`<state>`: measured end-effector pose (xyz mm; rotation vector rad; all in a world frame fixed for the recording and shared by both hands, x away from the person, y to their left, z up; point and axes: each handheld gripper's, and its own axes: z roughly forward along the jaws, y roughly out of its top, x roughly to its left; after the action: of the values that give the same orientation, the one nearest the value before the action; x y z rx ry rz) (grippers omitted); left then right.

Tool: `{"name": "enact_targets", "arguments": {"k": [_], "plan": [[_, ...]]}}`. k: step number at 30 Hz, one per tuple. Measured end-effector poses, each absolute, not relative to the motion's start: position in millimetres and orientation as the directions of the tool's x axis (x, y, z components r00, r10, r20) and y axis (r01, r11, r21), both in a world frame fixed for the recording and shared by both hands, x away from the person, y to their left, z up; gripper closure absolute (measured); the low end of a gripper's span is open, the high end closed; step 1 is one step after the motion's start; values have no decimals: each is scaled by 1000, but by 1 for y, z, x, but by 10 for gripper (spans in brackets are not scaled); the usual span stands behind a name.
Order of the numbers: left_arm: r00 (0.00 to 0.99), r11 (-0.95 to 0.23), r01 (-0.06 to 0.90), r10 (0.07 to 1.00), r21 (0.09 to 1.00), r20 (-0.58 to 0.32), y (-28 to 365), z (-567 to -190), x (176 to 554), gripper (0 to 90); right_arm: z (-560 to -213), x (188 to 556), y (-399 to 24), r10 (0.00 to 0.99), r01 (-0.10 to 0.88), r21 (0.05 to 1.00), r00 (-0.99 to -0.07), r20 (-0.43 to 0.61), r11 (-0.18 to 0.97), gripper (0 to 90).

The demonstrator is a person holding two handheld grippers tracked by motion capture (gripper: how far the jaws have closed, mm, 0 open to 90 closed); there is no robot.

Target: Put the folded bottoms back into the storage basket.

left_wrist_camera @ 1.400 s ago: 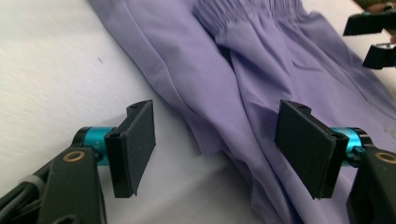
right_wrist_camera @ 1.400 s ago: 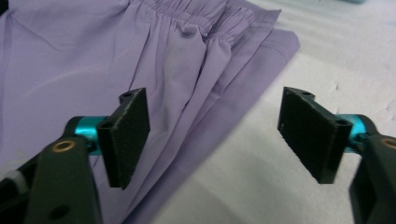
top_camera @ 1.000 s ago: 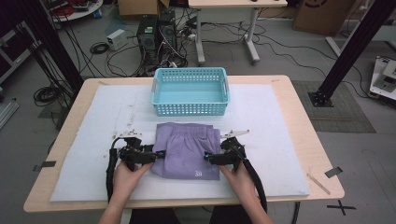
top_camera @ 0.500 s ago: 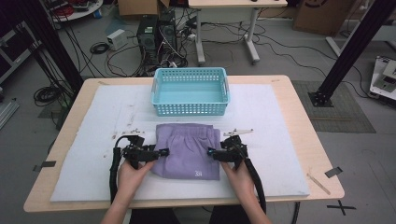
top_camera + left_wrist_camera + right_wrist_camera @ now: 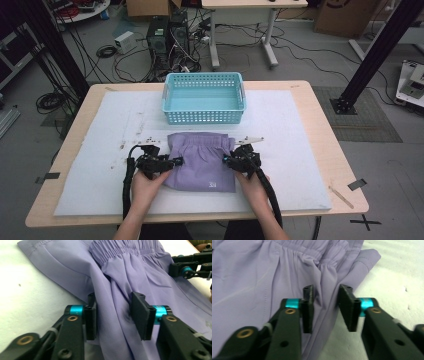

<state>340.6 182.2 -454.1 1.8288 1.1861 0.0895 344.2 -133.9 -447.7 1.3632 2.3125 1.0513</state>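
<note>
Shorts (image 5: 202, 159) on mat (image 5: 300, 150), basket (image 5: 204, 97) just behind

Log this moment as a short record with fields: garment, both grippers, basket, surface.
garment: purple shorts, lying flat, elastic waistband toward the basket
left gripper: at the shorts' left edge, jaws just closing around a fold of cloth, pads not yet pressed together
right gripper: at the shorts' right edge, jaws just closing around the bunched edge, gap still visible
basket: light blue basket, empty, beyond the shorts
surface: white mat on a wooden table
</note>
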Motion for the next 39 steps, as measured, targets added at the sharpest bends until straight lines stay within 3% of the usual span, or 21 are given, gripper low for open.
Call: {"name": "enact_targets", "arguments": {"k": [3, 4, 9, 39], "plan": [[550, -137, 674, 750, 726, -369, 177, -454, 339, 660, -447, 344, -130, 818, 639, 698, -559, 133, 323, 828], [558, -147, 676, 742, 722, -372, 176, -454, 339, 729, -447, 344, -129, 814, 636, 698, -565, 133, 328, 862], [566, -151, 673, 736, 724, -372, 177, -454, 339, 841, -447, 345, -132, 803, 634, 707, -575, 158, 314, 888], [680, -133, 519, 662, 845, -313, 174, -406, 326, 857, -396, 333, -149, 763, 506, 831, -625, 168, 232, 897]]}}
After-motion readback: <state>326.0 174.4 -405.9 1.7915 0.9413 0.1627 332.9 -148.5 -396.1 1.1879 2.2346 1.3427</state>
